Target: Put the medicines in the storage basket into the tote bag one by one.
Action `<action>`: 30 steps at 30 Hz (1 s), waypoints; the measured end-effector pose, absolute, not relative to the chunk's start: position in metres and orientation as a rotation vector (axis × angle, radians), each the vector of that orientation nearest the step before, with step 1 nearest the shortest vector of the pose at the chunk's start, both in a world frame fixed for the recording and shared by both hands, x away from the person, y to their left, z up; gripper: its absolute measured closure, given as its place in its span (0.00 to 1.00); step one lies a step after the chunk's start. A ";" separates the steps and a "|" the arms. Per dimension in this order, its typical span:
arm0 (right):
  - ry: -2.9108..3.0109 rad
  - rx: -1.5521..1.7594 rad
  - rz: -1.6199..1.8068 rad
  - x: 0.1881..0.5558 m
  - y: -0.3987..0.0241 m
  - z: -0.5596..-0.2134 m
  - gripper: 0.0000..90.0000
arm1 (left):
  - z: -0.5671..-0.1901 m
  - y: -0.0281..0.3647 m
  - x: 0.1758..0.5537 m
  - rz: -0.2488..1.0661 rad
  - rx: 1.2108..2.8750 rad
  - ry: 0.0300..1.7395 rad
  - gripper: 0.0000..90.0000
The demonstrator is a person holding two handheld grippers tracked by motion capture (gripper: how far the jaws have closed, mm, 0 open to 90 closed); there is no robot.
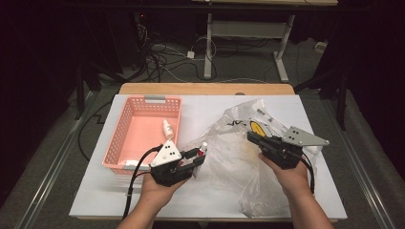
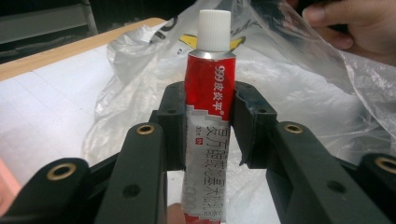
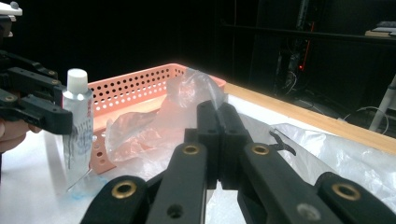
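Note:
A red and silver ointment tube (image 2: 205, 116) with a white cap stands upright between the jaws of my left gripper (image 2: 208, 109), which is shut on its middle. In the high view this gripper (image 1: 199, 158) holds the tube (image 1: 203, 150) just right of the pink basket (image 1: 155, 100), at the left edge of a clear plastic bag (image 1: 229, 160). My right gripper (image 1: 252, 137) is shut on the bag's film. In the right gripper view its jaws (image 3: 217, 114) are pressed together with a fold of the bag (image 3: 196, 88) rising from them. The tube (image 3: 77, 126) shows at the left there.
The pink basket (image 3: 140, 88) holds a small white bottle (image 1: 168, 129) and a white item (image 1: 129, 164) near its front wall. The white table top (image 1: 143, 193) has a wooden strip (image 1: 205, 88) along its far edge. Cables and desk legs lie on the floor beyond.

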State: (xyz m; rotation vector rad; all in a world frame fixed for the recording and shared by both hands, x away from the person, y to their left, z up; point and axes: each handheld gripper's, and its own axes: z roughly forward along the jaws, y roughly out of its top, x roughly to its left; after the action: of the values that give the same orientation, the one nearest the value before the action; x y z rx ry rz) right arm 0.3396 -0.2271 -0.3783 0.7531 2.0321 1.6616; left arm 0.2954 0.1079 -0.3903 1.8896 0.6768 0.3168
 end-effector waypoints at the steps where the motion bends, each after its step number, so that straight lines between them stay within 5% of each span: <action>1: 2.033 0.754 1.660 0.339 -0.227 -0.378 1.00 | -0.390 0.108 0.295 0.317 1.890 0.677 0.73; 30: 2.013 0.764 1.665 0.338 -0.233 -0.379 1.00 | -0.396 0.049 0.311 0.285 1.926 0.609 0.73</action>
State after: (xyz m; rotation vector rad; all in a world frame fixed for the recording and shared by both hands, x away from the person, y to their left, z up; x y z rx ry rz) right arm 0.3381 -0.2331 -0.3785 0.7636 2.0125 1.6649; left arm 0.3107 0.0488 -0.3964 1.9265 0.6088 0.2848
